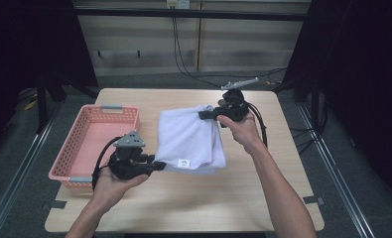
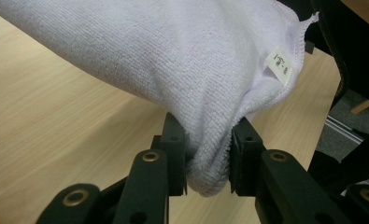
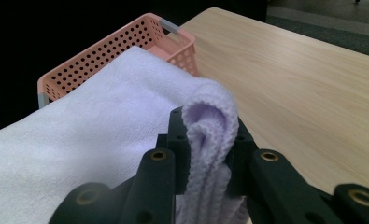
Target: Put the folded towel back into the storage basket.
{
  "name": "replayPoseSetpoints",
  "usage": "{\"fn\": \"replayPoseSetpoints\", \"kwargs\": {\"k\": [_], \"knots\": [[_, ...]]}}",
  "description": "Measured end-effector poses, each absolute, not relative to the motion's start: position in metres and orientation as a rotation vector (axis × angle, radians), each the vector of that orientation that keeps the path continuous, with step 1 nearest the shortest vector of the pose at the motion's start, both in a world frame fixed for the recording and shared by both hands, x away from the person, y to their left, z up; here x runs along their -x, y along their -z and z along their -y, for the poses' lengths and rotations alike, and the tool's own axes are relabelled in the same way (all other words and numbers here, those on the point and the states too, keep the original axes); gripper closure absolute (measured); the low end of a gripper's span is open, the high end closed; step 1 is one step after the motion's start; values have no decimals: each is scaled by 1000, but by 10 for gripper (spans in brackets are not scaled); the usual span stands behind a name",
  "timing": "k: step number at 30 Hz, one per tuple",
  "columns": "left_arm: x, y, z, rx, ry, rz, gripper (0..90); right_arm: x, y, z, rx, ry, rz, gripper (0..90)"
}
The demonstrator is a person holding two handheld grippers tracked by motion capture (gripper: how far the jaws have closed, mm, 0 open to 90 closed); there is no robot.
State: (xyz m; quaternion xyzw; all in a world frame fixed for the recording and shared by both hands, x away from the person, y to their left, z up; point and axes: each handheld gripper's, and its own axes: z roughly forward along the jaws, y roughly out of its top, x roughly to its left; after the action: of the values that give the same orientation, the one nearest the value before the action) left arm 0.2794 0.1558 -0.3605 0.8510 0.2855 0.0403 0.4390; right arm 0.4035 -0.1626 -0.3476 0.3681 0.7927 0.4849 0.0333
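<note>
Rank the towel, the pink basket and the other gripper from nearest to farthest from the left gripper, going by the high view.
From the left gripper:
1. Towel: pinched in its jaws at the near corner, so touching.
2. Pink basket: just beside it, at the table's left edge.
3. Right gripper: farthest, clamped on the towel's far corner.

I can make out one small white care label sewn at the hem of the lavender towel; its print is too small and blurred to read.
</note>
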Motion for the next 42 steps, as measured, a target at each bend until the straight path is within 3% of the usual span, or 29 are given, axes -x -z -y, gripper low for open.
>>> {"fn": "replayPoseSetpoints", "kwargs": {"k": [21,42], "knots": [[-287,334,-224,-2050,-174,-796,720,-432,308,89,-993,-1440,-2511,771],[-287,320,-283,-1994,-245,-905,722,-454,297,26,-956,-1480,-2560,771]]}}
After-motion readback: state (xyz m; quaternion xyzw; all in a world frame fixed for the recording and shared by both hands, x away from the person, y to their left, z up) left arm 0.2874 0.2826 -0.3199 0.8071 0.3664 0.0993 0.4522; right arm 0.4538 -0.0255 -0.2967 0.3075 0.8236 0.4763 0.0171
